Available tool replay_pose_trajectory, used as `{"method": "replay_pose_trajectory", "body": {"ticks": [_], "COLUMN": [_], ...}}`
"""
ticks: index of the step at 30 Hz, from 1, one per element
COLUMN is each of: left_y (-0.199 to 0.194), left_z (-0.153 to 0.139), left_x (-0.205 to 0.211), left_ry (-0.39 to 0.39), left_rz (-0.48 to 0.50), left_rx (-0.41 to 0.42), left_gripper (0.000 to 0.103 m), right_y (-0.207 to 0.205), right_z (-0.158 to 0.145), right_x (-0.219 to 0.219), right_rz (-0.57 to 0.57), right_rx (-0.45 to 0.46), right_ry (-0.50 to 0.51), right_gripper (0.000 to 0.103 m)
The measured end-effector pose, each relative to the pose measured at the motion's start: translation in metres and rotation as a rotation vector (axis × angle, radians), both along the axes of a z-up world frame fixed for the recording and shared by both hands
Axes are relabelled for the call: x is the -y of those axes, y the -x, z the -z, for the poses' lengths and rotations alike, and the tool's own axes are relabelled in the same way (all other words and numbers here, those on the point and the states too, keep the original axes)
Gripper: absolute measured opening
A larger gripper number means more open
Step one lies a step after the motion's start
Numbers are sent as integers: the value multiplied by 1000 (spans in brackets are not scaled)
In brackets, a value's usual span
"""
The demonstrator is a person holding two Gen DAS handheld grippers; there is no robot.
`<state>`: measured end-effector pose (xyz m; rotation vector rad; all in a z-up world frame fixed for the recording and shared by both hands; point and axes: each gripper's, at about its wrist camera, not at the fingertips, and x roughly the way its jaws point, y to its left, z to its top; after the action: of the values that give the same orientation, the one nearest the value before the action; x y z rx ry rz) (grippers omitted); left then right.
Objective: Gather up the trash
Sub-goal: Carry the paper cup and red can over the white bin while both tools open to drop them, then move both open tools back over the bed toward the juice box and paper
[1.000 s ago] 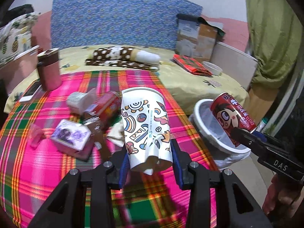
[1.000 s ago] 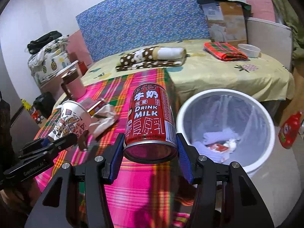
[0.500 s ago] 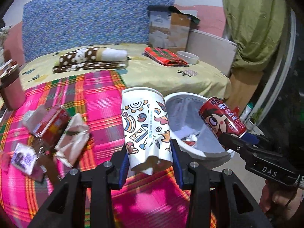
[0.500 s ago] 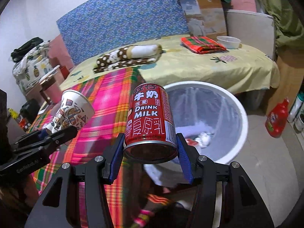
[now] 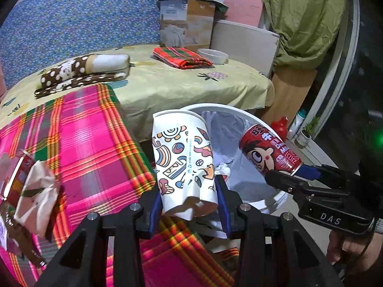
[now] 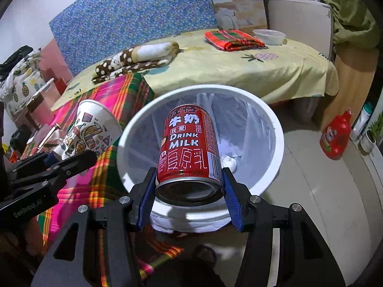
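Note:
My left gripper [image 5: 189, 196] is shut on a crumpled white paper cup [image 5: 184, 157] with cartoon prints, held at the table edge beside the white trash bin [image 5: 215, 107]. My right gripper [image 6: 189, 191] is shut on a red milk can [image 6: 189, 148] and holds it over the bin's opening [image 6: 270, 119]. The bin is lined with a clear bag and has crumpled paper inside. The can also shows in the left wrist view [image 5: 270, 150], and the cup in the right wrist view [image 6: 88, 129]. More trash, a crumpled wrapper [image 5: 38, 191] and a red can [image 5: 16, 174], lies on the plaid table [image 5: 83, 131].
A bed with a yellow sheet [image 5: 179, 81] stands behind the bin, with a folded plaid cloth [image 5: 182, 57], a white bowl [image 5: 213, 56] and a dotted blanket [image 5: 81, 69]. A red detergent bottle [image 6: 335, 136] stands on the floor to the right.
Both grippers have swung right from the table toward the bin. The can is now over the bin's opening, and the cup has come to the bin's left rim.

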<state>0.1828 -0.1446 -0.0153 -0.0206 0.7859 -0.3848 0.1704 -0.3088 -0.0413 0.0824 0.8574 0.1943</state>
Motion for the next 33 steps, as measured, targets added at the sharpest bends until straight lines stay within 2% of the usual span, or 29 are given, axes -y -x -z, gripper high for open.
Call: {"method": "replay_pose_trajectory", "body": {"ticks": [10, 12, 14, 23, 33], "left_y": [-16, -17, -16, -1, 29], "left_z": [9, 10, 8, -1, -14], "left_x": [20, 20, 18, 1, -29], "left_ry": [-1, 8, 20, 48, 54], "left_rz": [57, 58, 60, 22, -58], "left_rx": [-33, -41, -41, -23, 6], "left_gripper": [43, 50, 51, 51, 51], "right_y": [-9, -9, -8, 5, 21], "right_z": [6, 4, 3, -10, -27], "right_x": [8, 9, 10, 1, -26], "right_rz": [39, 45, 49, 27, -52], "right_rx": [-33, -27, -22, 25, 95], "right_ry": [25, 22, 21, 4, -18], "right_gripper": [55, 55, 55, 55, 55]}}
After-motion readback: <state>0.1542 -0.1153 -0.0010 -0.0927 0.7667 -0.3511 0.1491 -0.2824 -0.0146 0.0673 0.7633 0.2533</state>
